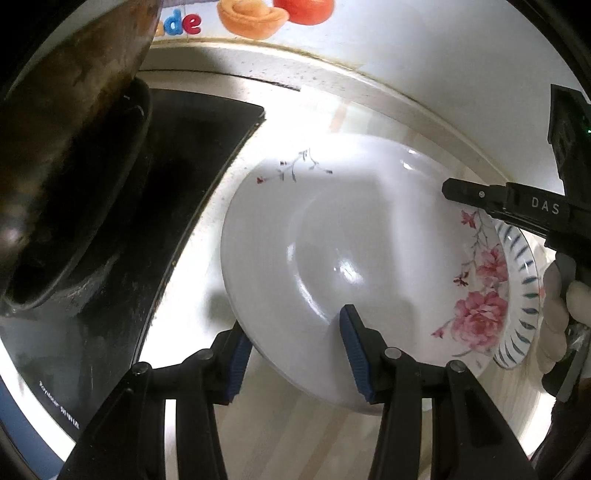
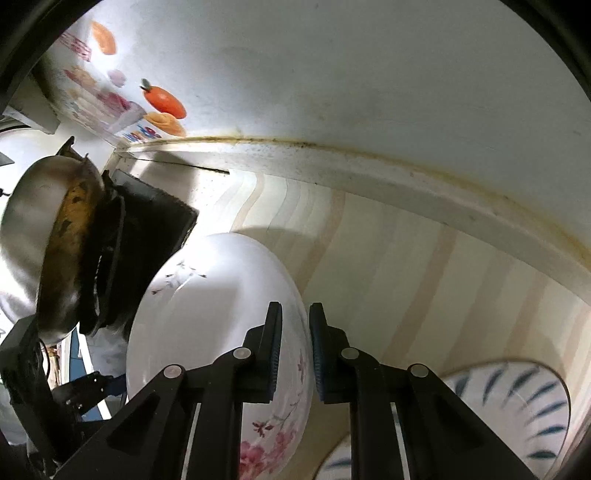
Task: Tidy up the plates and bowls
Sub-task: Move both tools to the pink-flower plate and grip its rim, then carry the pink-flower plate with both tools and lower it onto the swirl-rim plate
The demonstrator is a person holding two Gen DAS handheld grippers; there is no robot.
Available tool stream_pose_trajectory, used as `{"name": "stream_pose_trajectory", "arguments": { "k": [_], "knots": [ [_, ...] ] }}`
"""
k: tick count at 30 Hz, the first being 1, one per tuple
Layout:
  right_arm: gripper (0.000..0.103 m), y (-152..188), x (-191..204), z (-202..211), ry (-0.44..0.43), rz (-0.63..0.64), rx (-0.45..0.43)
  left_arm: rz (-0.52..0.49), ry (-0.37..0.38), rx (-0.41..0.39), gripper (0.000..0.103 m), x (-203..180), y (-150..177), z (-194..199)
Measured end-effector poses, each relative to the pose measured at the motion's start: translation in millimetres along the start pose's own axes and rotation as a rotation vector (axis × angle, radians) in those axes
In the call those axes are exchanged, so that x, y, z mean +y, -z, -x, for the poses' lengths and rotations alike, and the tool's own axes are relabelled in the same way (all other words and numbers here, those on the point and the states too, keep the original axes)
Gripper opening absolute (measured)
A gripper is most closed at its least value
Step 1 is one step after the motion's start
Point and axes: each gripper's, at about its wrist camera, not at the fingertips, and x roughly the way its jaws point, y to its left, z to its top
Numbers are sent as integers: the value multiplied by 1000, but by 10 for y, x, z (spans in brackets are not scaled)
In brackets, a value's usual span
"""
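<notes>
A white deep plate (image 1: 332, 229) with pink flowers on its rim is held tilted over the counter. In the left wrist view my left gripper (image 1: 291, 317) is shut on its near edge, one blue pad under the rim and one on the inside. My right gripper (image 2: 295, 305) is shut on the flowered rim of the same plate (image 2: 207, 314), which passes between its pads. From the left wrist view that right gripper (image 1: 465, 194) reaches in over the plate's right rim. A white plate with blue dashes (image 1: 524, 280) lies under the right side, also visible as the blue-dashed plate (image 2: 517, 406).
A dark, stained wok (image 1: 74, 147) sits on a black stove (image 1: 177, 192) close to the plate's left. A striped pale countertop (image 2: 406, 266) runs to a white wall with fruit stickers (image 1: 251, 18). A gloved hand (image 1: 557, 314) holds the right gripper.
</notes>
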Motion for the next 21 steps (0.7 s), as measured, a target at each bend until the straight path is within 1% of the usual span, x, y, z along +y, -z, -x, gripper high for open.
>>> {"name": "stream_pose_trajectory", "arguments": {
  "k": [6,11,14,21],
  "knots": [
    [17,228,-13,309,7,1,-17,-34,17,-13,44,-163,123,199],
    [17,456,-37,693,-5,-30,-72,-81,46,-38,44,-248,242,487],
    [17,655,-59,992,-20,-59,-113,-126,59,-54,44,-316,341,661],
    [17,1262,-77,1588,-16,-107,-176,-181,89,-67,44,-489,575,965]
  ]
}}
